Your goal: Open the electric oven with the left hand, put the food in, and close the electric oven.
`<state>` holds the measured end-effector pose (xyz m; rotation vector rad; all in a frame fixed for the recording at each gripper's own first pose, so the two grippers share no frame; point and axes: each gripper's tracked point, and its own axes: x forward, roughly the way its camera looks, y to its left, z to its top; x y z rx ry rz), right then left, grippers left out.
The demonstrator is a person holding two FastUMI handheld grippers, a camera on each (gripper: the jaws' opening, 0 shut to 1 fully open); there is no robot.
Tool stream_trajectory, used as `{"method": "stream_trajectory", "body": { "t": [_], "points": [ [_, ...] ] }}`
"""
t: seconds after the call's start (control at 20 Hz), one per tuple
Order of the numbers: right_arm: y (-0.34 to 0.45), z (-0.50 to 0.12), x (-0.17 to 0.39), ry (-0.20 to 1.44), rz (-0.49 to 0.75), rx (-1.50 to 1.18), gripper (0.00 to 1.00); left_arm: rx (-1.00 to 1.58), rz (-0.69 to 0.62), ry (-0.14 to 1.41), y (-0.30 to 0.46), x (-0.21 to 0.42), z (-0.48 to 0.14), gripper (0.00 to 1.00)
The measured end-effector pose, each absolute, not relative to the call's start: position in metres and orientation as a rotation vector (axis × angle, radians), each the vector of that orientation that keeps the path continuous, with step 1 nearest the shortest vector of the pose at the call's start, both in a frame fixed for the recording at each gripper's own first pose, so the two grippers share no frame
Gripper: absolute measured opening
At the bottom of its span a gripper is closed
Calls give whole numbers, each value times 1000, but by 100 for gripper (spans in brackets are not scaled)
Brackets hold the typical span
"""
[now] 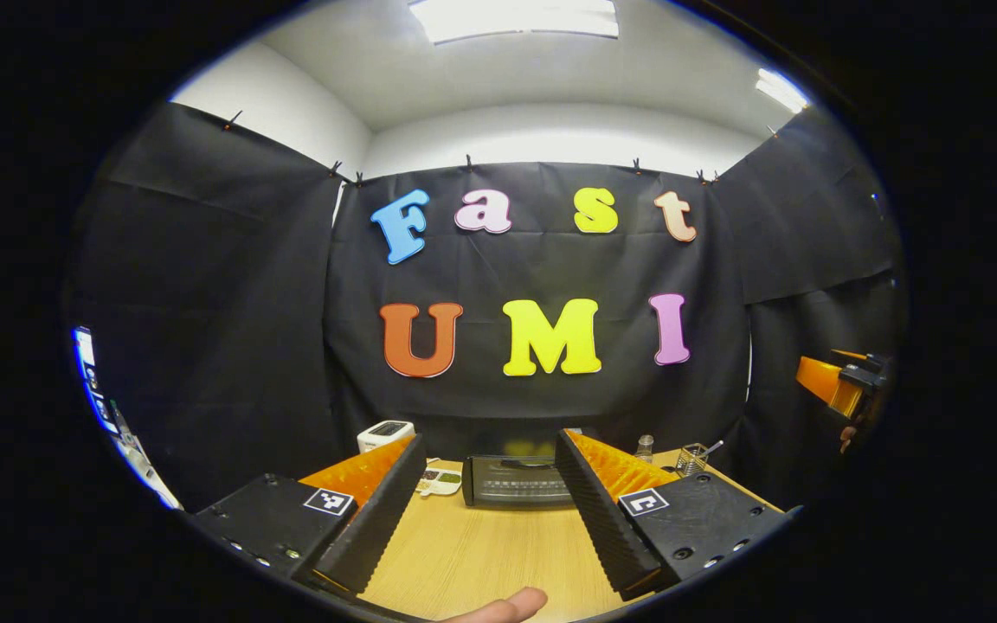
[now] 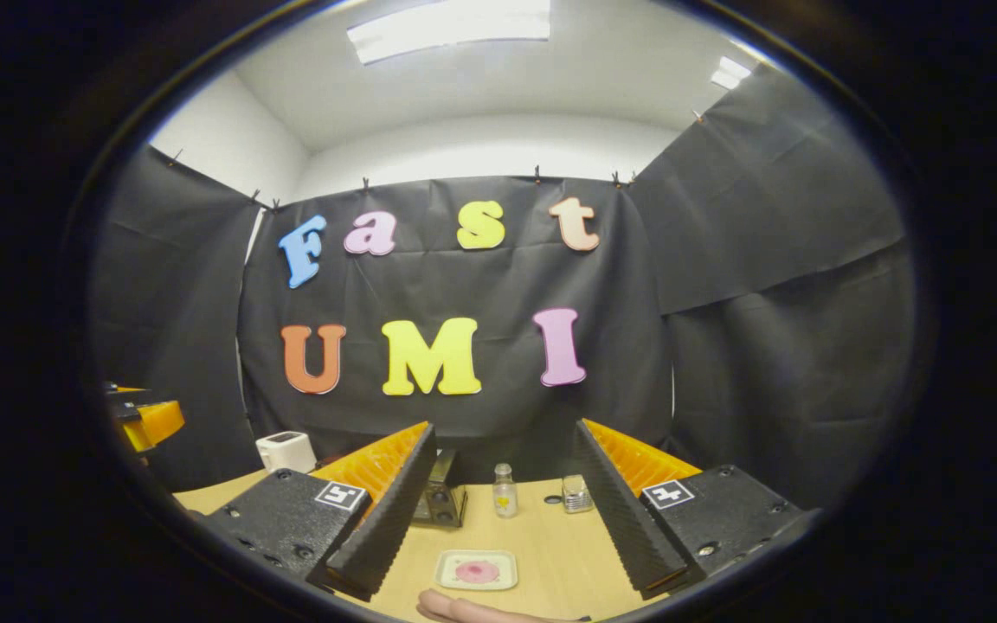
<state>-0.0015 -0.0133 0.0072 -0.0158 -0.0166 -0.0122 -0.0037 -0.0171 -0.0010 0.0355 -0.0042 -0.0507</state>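
Observation:
In the left gripper view the electric oven (image 1: pixel 517 480), a dark box with its door closed, stands at the back of the wooden table (image 1: pixel 481 562). My left gripper (image 1: pixel 490 493) is open and well short of it, fingers apart with nothing between them. In the right gripper view a small square plate (image 2: pixel 477 569) with pink food on it lies on the table (image 2: pixel 550 554) in front of my open right gripper (image 2: pixel 503 510). The oven's side (image 2: pixel 442 500) peeks out behind my finger there.
A white appliance (image 1: pixel 384 433) and a small white device (image 1: pixel 439 481) sit left of the oven; a wire holder (image 1: pixel 693 459) and a small bottle (image 1: pixel 645 446) sit right of it. A little bottle (image 2: pixel 504 491) and a glass jar (image 2: pixel 577 494) stand behind the plate. Fingertips (image 1: pixel 503 607) show low down.

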Motion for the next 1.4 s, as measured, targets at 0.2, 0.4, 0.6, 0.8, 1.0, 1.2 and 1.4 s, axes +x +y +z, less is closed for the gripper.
{"method": "stream_trajectory", "body": {
  "t": [0.2, 0.4, 0.6, 0.8, 1.0, 1.2, 1.4],
  "points": [
    [-11, 12, -2, -46, -4, -17, 96, 24, -75, 0, -25, 0, -5, 95],
    [-5, 9, 4, -90, 23, -34, 100, 17, -75, -32, -34, 17, -5, 95],
    [-12, 0, 18, -148, 13, -37, 100, 58, -98, 1, -48, 56, -34, 95],
    [-17, -5, 36, -175, 7, -68, 100, 19, -122, 89, -69, 115, -72, 96],
    [-30, -8, 52, -151, 24, -60, 100, 20, -119, 189, -80, 185, -116, 95],
    [-57, -5, 65, -159, -17, -66, 96, 33, -141, 291, -95, 258, -160, 96],
    [-77, -11, 74, -180, -28, -18, 100, 74, -134, 395, -101, 310, -203, 96]
  ]
}}
